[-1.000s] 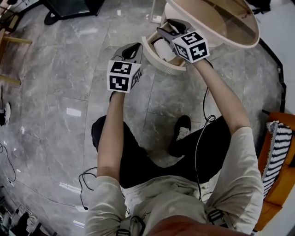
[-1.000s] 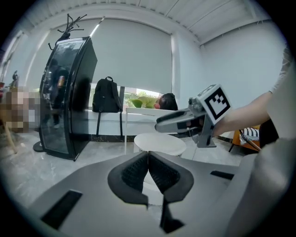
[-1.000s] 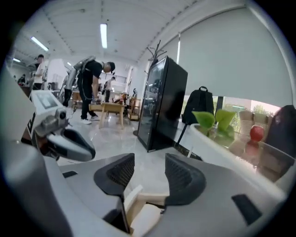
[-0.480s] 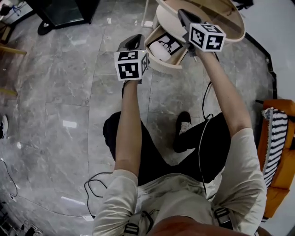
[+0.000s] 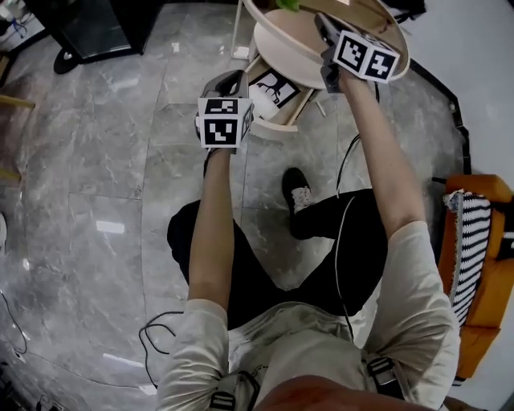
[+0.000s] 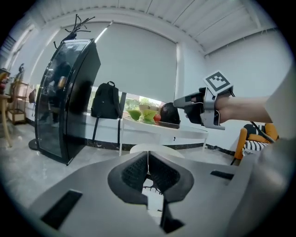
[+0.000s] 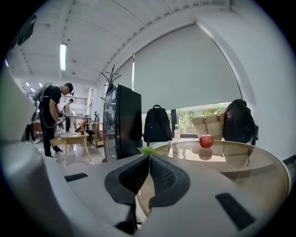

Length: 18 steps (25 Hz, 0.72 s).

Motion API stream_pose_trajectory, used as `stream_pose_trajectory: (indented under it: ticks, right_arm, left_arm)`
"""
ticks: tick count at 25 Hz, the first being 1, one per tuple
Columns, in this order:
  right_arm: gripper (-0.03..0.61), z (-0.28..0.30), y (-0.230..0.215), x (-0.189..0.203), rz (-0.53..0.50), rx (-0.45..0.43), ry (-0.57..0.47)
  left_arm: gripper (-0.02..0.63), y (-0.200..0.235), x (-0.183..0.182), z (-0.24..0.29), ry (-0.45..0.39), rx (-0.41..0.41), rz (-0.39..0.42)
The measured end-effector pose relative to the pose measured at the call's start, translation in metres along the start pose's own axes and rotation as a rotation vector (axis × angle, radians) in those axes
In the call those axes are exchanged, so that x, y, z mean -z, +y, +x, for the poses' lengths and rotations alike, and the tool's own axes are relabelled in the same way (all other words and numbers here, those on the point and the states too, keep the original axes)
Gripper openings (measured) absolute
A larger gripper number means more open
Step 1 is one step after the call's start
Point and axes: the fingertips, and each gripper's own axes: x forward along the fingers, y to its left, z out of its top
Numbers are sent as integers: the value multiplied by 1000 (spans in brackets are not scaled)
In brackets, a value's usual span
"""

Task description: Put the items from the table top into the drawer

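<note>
The round glass-topped table (image 5: 283,34) stands at the top of the head view, with its drawer (image 5: 277,122) pulled out beneath it. A white item with black print (image 5: 271,87) lies in the drawer. My right gripper (image 5: 320,21) is up at table-top height, shut with nothing between the jaws (image 7: 149,159). Ahead of it on the glass are a red apple (image 7: 206,140) and a green leafy item (image 7: 147,150). My left gripper (image 5: 233,79) hovers left of the drawer, also shut and empty (image 6: 148,156). The left gripper view catches the right gripper (image 6: 196,105) over the table.
A tall black cabinet (image 6: 69,97) and a black backpack (image 6: 105,101) stand behind the table. Woven baskets (image 7: 209,124) and another dark bag (image 7: 238,121) lie beyond the apple. An orange chair with a striped cushion (image 5: 474,257) is at the right. People work at a far table (image 7: 51,115).
My right gripper has lifted out of the drawer up to the table top. The left gripper has risen a little beside the drawer.
</note>
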Motion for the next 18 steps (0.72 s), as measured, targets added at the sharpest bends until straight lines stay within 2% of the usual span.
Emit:
stream_pose_trajectory:
  ticks: [5,7,10,11,13,18]
  right_arm:
    - [37,46,-7,-1,-93,-27,37]
    - [37,61,-12,2,-142,-34,55]
    - [42,81,-18,3,-146,-54,62]
    - [65,89,-18,4,-142,-65,69]
    - [159,103,-17,5,-145,-84,94]
    - [167,123,-23,10,-181,-41,146]
  left_arm:
    - [21,18,0,-6,23,-40,66]
    - [21,25,2,-9,26,-52,65]
    - [21,31,0,-11,12,-46,62]
    - [21,34,0,-12,13,-49,66]
    - [21,40,2,-12,24,-60,76]
    - [21,48,13,-17,55,-89,92]
